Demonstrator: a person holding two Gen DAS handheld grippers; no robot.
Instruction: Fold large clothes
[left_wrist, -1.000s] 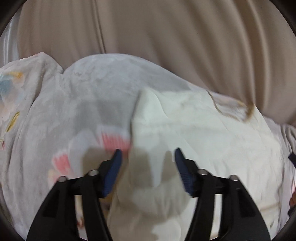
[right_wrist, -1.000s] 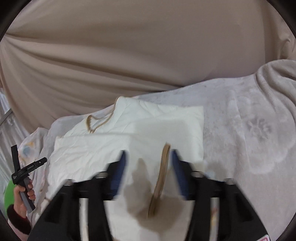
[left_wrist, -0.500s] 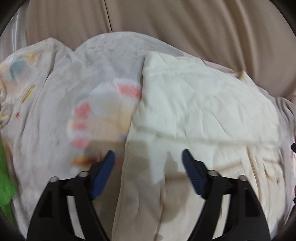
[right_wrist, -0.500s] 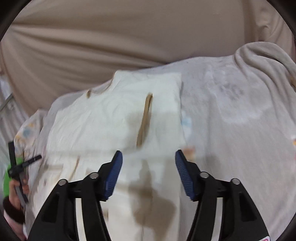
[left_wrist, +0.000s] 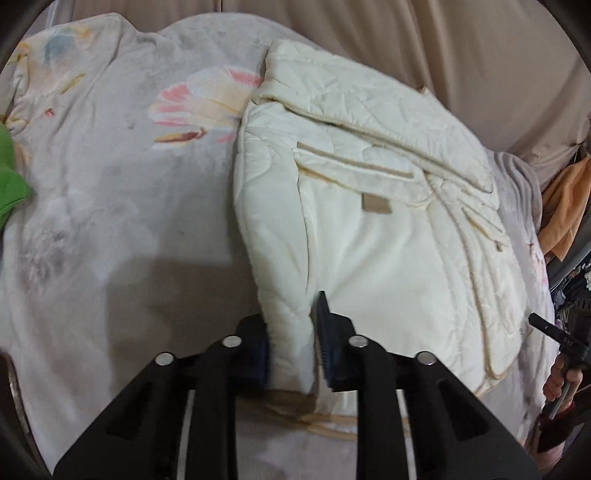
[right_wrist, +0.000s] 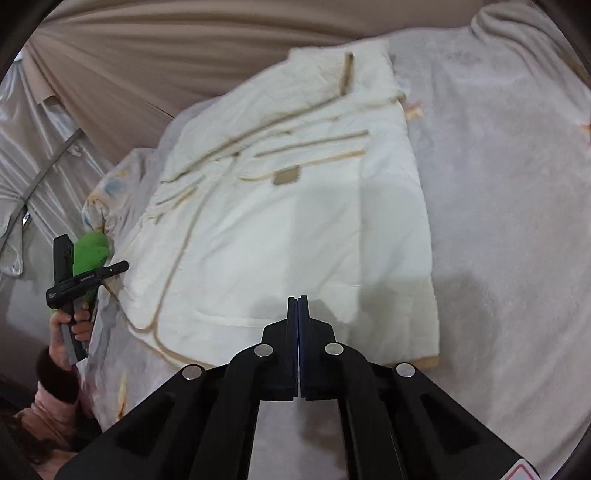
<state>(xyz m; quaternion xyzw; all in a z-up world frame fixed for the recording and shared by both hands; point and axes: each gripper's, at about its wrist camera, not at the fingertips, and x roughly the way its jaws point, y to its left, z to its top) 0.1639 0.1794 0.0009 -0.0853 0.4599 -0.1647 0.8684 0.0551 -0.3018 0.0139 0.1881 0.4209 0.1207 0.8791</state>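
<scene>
Now left hand-held gripper (left_wrist: 293, 347) pinches cream garment (left_wrist: 376, 236) edge; right hand-held gripper (right_wrist: 297, 321) closed, empty.

A cream quilted garment (left_wrist: 388, 236) with tan trim lies folded on the pale blanket.

One cream quilted jacket (left_wrist: 388, 236) with tan trim lies on one pale floral blanket (left_wrist: 110, 206). It carries one tan square label (left_wrist: 376, 204). Two grippers are in view: the left gripper (left_wrist: 293, 354) and the right gripper (right_wrist: 297, 332). One green cloth (right_wrist: 90, 253) sits at the far left. One beige curtain (right_wrist: 166, 48) hangs at the far side.
</scene>
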